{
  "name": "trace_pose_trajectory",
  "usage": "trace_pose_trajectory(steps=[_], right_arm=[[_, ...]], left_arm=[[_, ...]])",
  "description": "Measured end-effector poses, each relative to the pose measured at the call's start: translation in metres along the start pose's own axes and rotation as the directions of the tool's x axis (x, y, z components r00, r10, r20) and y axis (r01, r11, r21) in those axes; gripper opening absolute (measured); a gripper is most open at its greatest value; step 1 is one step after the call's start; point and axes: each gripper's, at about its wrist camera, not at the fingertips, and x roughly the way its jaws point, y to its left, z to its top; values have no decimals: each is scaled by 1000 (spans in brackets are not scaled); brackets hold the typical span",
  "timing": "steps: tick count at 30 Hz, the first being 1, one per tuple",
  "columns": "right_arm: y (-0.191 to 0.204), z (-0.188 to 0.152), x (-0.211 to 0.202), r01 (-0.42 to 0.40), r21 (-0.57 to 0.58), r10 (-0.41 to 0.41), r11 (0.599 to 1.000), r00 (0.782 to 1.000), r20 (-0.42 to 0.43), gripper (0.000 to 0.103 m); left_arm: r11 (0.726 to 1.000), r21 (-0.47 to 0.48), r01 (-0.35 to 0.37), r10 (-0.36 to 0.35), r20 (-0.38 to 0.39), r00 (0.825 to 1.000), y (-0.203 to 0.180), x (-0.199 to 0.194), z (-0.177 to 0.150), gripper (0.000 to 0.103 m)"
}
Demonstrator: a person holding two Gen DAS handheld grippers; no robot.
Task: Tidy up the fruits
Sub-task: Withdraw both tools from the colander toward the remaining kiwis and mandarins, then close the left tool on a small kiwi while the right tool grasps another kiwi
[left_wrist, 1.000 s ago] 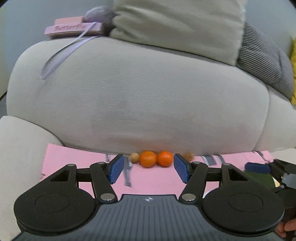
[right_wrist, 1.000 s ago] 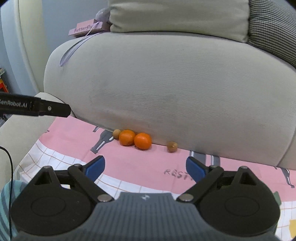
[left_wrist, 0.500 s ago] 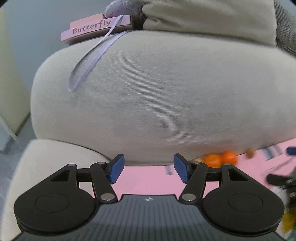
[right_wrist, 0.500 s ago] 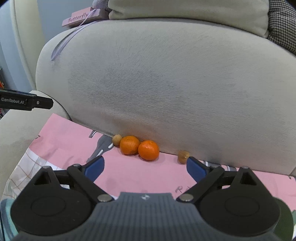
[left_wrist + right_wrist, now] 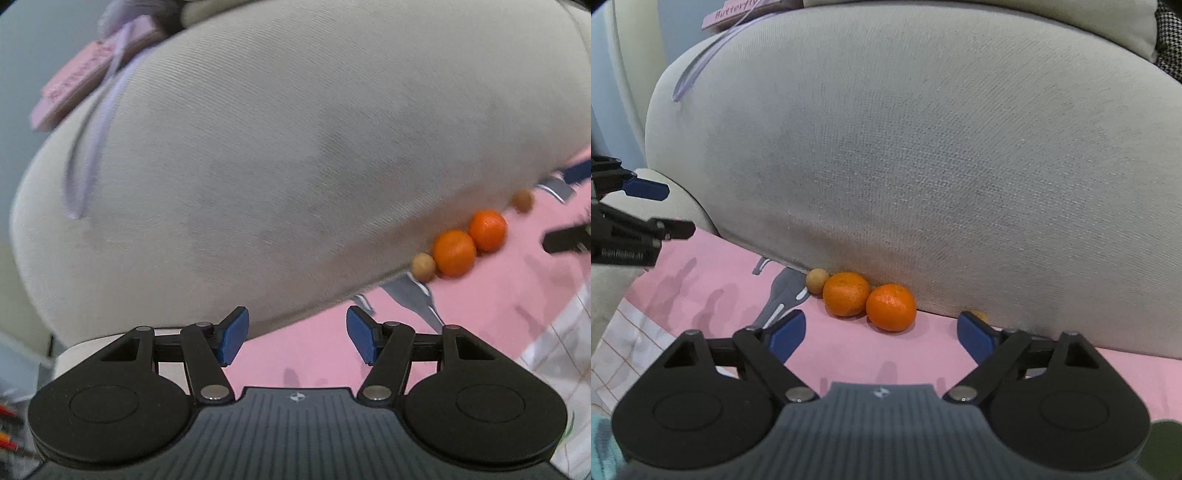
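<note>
Two tangerines (image 5: 846,294) (image 5: 891,307) lie side by side on a pink cloth (image 5: 701,280), against the foot of the sofa's back cushion. A small tan fruit (image 5: 817,280) touches the left one, and another small brown fruit (image 5: 979,315) peeks from behind my right finger. My right gripper (image 5: 881,332) hovers just short of the tangerines, its jaws closing with nothing between the pads. My left gripper (image 5: 297,334) is open and empty over the cloth's left end. From there the tangerines (image 5: 454,253) (image 5: 487,229) lie off to the upper right. The left gripper (image 5: 665,208) also shows at the right wrist view's left edge.
The grey back cushion (image 5: 923,147) rises right behind the fruit. A pink "Butterfly" box (image 5: 738,13) with a lilac ribbon rests on top of it, and a houndstooth pillow (image 5: 1171,44) sits at the far right. A cream armrest (image 5: 683,199) borders the cloth on the left.
My right gripper has come lower and closer to the tangerines, and its jaws have narrowed a little. The left gripper has rolled and moved left, so the fruit now sits tilted at its right.
</note>
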Motion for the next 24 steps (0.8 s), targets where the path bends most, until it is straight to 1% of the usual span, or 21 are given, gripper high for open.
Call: trace_pose_trajectory(steps=[2,3,4,7,9,11,13,15,16,20,24], right_arm=[[1,0,6,8,-12,-8,1000,1000,-1,83],[2,-1,8,10,-20,-10,1000,1000,-3,77],[3,0,12,9,-29,-9,1000,1000,-9,75],[6,0,22,5,-43,-6,999,1000,-17,73],[8,0,28,2,-56,-3,998,1000,-16,67],[10,0,35,-2,-66,1,998,1000,-23,64],[11,-1,42,0,-75,-2,997,1000,-27,62],[11,-2,49,-1,-93,-2,996,1000,-31,53],[11,-2,53,2,-101,-6,995,999,-36,52],[6,-2,64,18,-112,-24,994,998,-52,51],[-4,-4,67,43,-85,-48,995,997,-62,50]], left_arm=[[995,-10,96,-96,21,995,1,4,-7,70],[991,-22,135,-134,25,991,3,7,-10,67],[984,-38,176,-175,27,984,2,10,-13,66],[970,-83,227,-225,37,974,-1,18,-19,64],[953,-133,272,-267,54,962,-1,24,-21,60],[934,-169,314,-305,78,949,-5,29,-20,59],[932,-161,326,-314,91,945,-13,34,-16,58],[939,-131,318,-308,89,947,-21,40,-11,51],[942,-114,316,-308,87,948,-25,44,-9,50],[945,-77,317,-311,81,947,-38,61,2,41],[942,-65,328,-323,85,943,-46,73,9,40]])
